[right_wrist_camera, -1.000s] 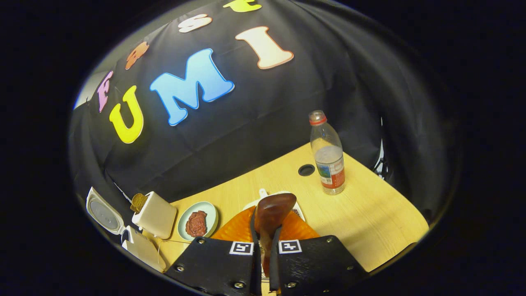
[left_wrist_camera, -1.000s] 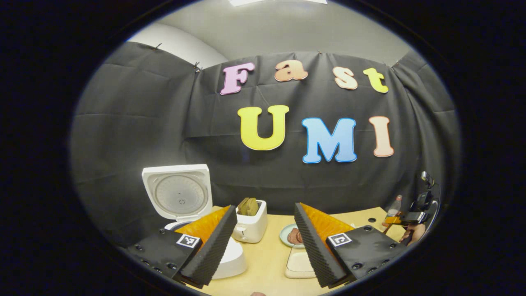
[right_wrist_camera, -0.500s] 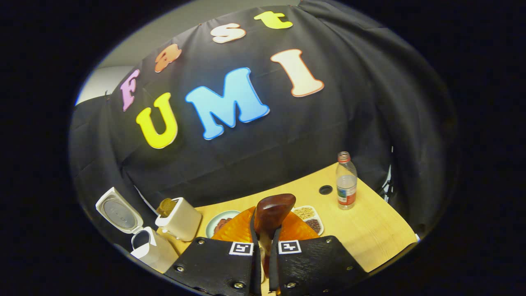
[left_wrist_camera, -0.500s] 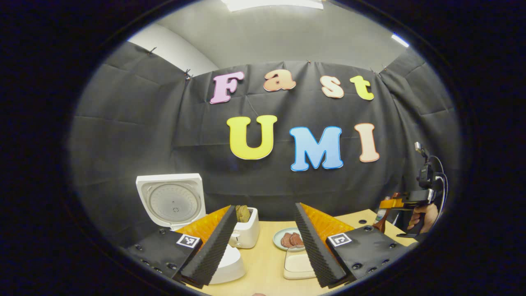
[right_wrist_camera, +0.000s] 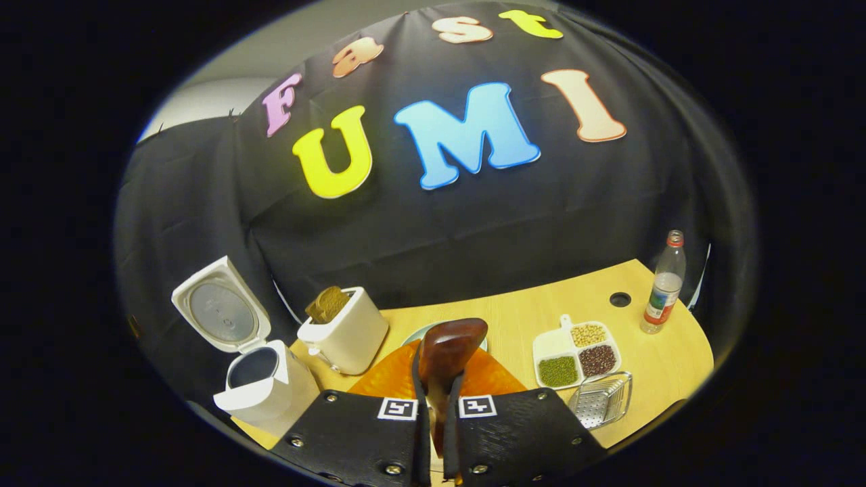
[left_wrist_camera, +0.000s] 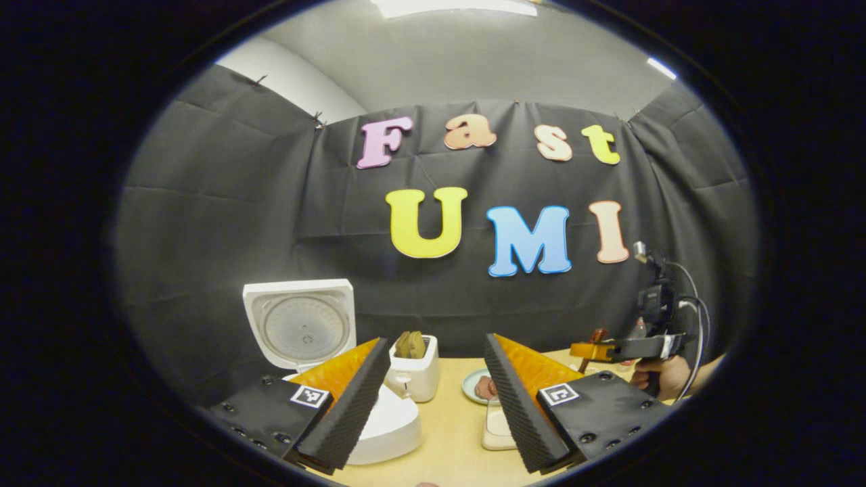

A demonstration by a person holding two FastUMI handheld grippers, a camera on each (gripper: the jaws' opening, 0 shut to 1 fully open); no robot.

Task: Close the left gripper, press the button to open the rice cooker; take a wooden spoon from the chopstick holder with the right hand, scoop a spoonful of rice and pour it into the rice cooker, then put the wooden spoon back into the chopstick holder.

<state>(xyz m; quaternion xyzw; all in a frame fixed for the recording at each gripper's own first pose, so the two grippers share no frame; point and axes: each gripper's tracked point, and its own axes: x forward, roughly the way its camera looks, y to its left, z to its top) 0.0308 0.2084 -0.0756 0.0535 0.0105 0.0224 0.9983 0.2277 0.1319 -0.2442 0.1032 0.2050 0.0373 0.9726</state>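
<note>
Right claw [right_wrist_camera: 436, 406] clamped narrow on the wooden spoon [right_wrist_camera: 448, 352], bowl sticking up just past the fingertips, held above the bench [right_wrist_camera: 649, 365]. Rice cooker [right_wrist_camera: 260, 389] at the bench's left end, lid [right_wrist_camera: 220, 311] standing open, pot dark inside. Beside it a toaster [right_wrist_camera: 345, 335] with bread; farther right a divided dish [right_wrist_camera: 575, 352] of beans and grains, a metal basket [right_wrist_camera: 602, 399], a bottle [right_wrist_camera: 663, 284]. Left claw [left_wrist_camera: 436, 399] spread wide, empty, rice cooker [left_wrist_camera: 385, 426] just behind its left finger.

light: overhead ceiling panel [left_wrist_camera: 453, 7] | focus: sharp — edges: fisheye-bent
</note>
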